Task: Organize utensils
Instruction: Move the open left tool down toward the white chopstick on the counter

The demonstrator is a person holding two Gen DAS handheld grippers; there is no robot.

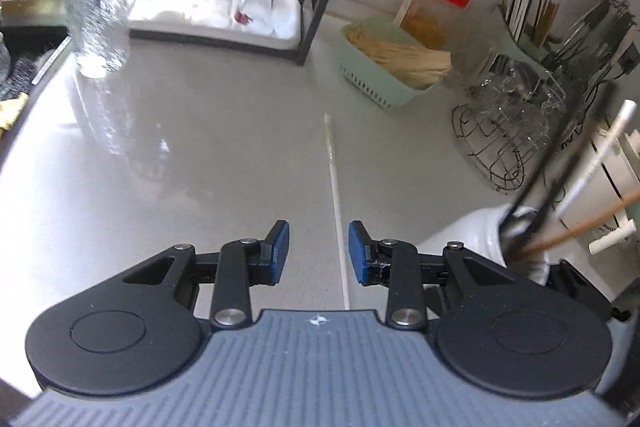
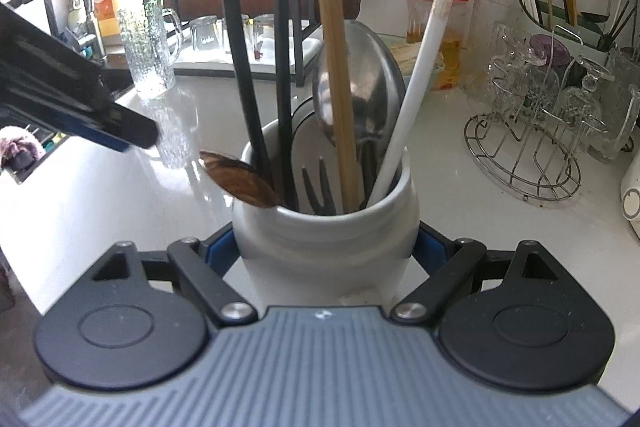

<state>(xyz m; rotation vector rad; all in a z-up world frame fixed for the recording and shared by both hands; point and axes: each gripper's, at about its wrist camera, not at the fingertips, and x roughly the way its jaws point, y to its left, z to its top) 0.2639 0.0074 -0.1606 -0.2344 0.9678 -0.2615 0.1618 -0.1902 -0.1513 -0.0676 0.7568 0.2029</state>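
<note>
While my right gripper (image 2: 326, 247) stays out of the action, its blue pads (image 2: 220, 247) are pressed against both sides of a white ceramic jar (image 2: 324, 235), so it is clamped on that jar, which stands upright on the pale counter (image 2: 100, 195). From the jar rise two black handles (image 2: 240, 59), a bundle of wooden chopsticks (image 2: 332, 47), a white stick (image 2: 420, 67), a big steel spoon (image 2: 360, 95) with its bowl up, a slotted steel turner (image 2: 316, 163) and a brown spoon (image 2: 238, 179) leaning over the rim. My left gripper (image 1: 318, 251) hangs above the counter (image 1: 200, 167) with its jaws parted and nothing pinched; between the blue pads (image 1: 280, 251) I see a thin white chopstick (image 1: 334, 187) lying flat on the counter, running away from me. In the left view the jar (image 1: 476, 235) sits just to the right of that gripper. Farther back stand a textured glass mug (image 1: 100, 7), a tray of upturned glasses (image 1: 212, 23), a green basket (image 1: 384, 67), a red-lidded jar (image 1: 436, 7) and a wire rack of glassware (image 1: 512, 123).
</note>
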